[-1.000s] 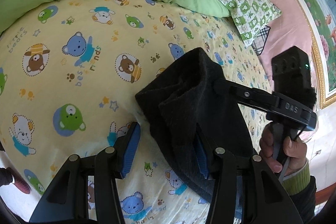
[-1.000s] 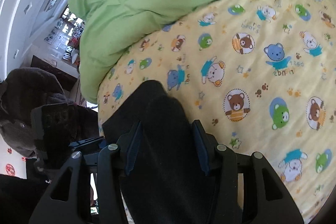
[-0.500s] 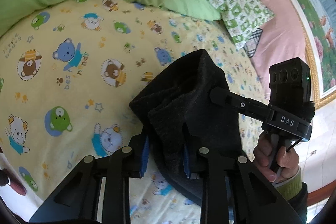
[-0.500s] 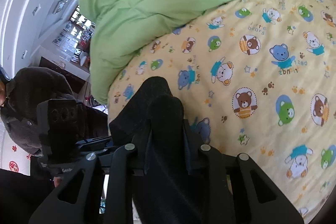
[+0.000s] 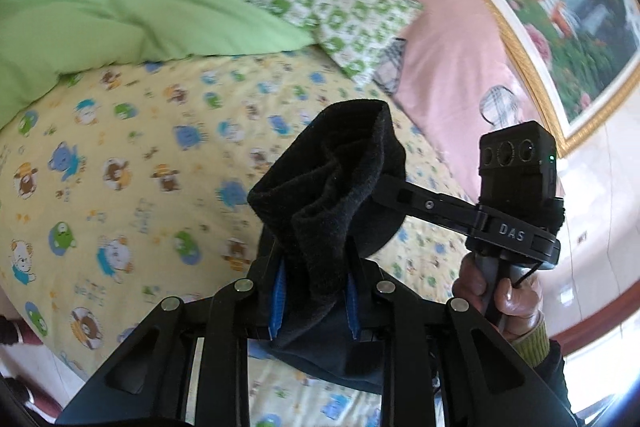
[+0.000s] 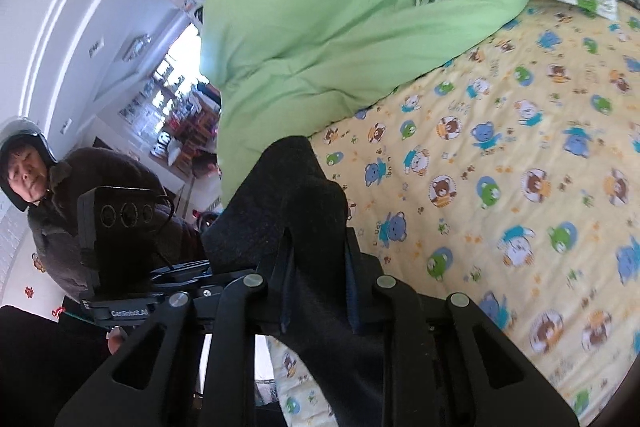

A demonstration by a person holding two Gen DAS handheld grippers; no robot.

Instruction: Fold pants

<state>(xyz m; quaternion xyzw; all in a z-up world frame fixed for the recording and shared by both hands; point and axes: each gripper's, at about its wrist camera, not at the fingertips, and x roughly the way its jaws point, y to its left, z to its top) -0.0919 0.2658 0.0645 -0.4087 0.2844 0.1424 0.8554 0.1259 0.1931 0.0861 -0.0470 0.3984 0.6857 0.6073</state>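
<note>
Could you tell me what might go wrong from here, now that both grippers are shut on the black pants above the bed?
1. Both the left gripper and the right gripper pinch a thick bunch of the black pants, so inner layers could slip out unevenly.
2. The two grips sit close together, so the hanging fabric may set down crumpled on the bear-print sheet.
3. The green duvet lies nearby and could crowd the fold.
</note>
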